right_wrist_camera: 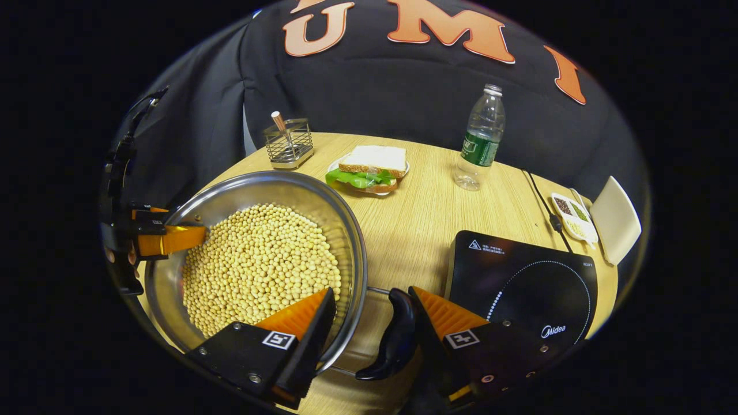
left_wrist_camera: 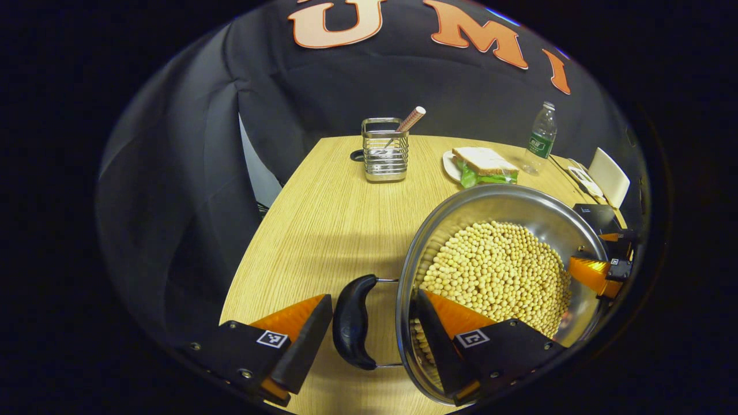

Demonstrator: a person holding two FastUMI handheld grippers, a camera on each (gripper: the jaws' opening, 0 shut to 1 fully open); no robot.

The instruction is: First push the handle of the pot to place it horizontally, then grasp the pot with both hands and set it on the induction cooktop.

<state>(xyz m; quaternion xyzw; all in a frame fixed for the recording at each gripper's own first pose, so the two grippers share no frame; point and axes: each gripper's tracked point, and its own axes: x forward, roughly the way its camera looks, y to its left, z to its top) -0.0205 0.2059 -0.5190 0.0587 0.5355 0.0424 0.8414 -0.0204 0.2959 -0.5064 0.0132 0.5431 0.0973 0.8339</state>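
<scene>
1. Pot (right_wrist_camera: pixel 259 259): wide steel pot filled with pale beans (right_wrist_camera: pixel 259 268); stands on the wooden table (right_wrist_camera: pixel 421 225), left of the induction cooktop (right_wrist_camera: pixel 524 282) and near it, not yet on it.
2. Pot handles: the left handle (left_wrist_camera: pixel 353 323) and the right handle (right_wrist_camera: pixel 398 337) are both dark loops on wire brackets; both appear to lie level, so the pushing step is judged done.
3. Left gripper (left_wrist_camera: pixel 375 334): fingers apart, straddling the left handle and the pot rim; one finger outside the handle, the other inside the pot over the beans; not clamped.
4. Right gripper (right_wrist_camera: pixel 375 323): fingers apart, straddling the rim and the right handle; one finger inside the pot, the other just beside the handle on the cooktop side; contact with the handle cannot be confirmed.
5. Progress: the two-handed grasp is being set up; judged left to do are closing both grippers, lifting, and carrying the pot right onto the cooktop.
6. Induction cooktop: black glass slab at the near right of the table; dotted ring marks the heating zone; cable runs off toward the far side.
7. Writing: "Midea" logo legible at the cooktop's near edge; warning triangle with small text at its far left corner, too small to read.
8. Other items: wire utensil holder (right_wrist_camera: pixel 289 144) far left; sandwich (right_wrist_camera: pixel 372 167) on a plate, far centre; plastic bottle (right_wrist_camera: pixel 481 138) with a green label, print unreadable; small dish (right_wrist_camera: pixel 571 214) and a white chair back (right_wrist_camera: pixel 617 219) far right.
</scene>
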